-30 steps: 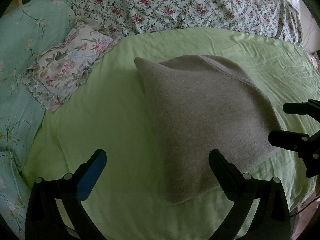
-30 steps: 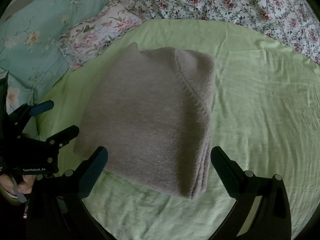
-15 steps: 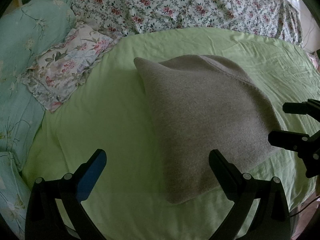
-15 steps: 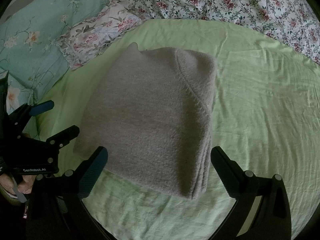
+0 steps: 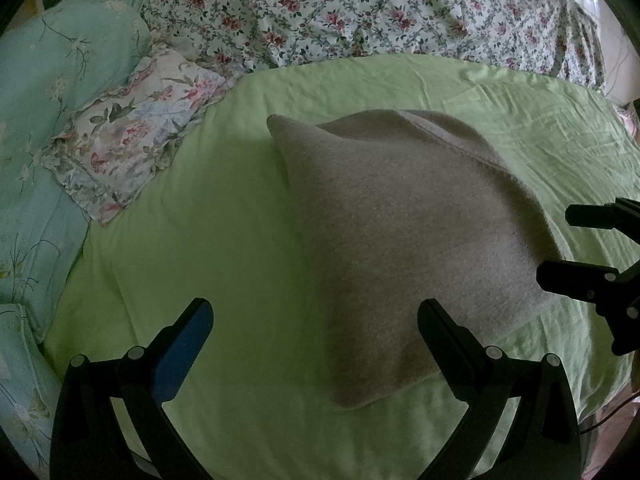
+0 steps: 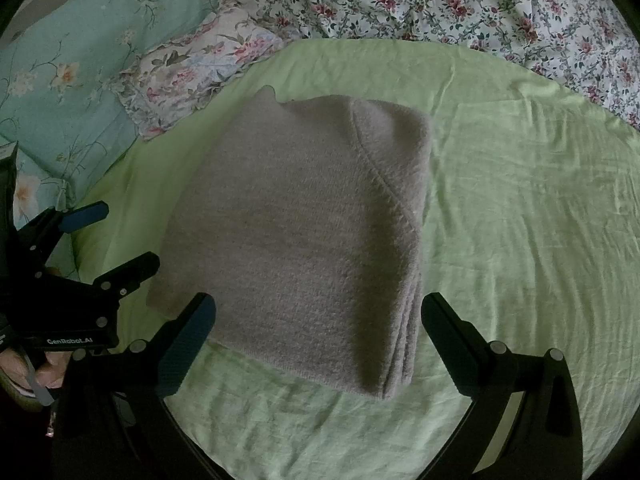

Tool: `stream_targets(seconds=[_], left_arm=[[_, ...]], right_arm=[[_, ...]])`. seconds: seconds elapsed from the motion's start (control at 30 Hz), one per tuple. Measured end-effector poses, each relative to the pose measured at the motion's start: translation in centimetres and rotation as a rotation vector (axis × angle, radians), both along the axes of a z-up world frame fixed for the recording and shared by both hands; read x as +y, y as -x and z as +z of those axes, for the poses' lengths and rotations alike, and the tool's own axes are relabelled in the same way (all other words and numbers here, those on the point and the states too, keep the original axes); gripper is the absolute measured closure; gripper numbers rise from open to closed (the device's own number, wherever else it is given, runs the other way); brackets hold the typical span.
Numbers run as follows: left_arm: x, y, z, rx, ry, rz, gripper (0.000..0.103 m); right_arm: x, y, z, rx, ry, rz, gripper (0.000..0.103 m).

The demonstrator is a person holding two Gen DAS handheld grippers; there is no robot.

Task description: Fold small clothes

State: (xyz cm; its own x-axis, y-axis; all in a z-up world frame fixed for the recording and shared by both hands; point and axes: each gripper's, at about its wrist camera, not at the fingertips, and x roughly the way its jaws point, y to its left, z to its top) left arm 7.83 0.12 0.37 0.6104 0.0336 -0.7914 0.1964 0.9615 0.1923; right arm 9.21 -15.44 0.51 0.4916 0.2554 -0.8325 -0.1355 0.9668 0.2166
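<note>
A grey knitted garment point(image 5: 404, 232) point(image 6: 304, 232) lies folded into a thick rectangle on the light green sheet point(image 5: 208, 240) point(image 6: 520, 208), its layered edges stacked along the right side in the right wrist view. My left gripper point(image 5: 314, 320) hovers open over the garment's near left corner, nothing between its fingers. My right gripper point(image 6: 318, 316) is open too, held just above the garment's near edge. Each gripper shows in the other's view: the right gripper point(image 5: 560, 244) at the far right, the left gripper point(image 6: 124, 236) at the left with a hand below it.
A floral ruffled pillow point(image 5: 128, 148) point(image 6: 196, 68) and a mint flowered pillow point(image 5: 56, 80) point(image 6: 80, 64) lie at the left. A flower-print quilt point(image 5: 380, 4) point(image 6: 480, 4) is bunched along the far side. The sheet's near edge drops off below the grippers.
</note>
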Motion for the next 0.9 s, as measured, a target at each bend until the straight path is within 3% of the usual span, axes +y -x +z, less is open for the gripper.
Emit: stream_targets(seconds=[0.9], left_arm=[[0.19,-0.38,0.24,0.004,0.004,-0.017,0.001]], right_arm=[[-0.03,-0.11,0.15,-0.001,0.001,-0.004,0.001]])
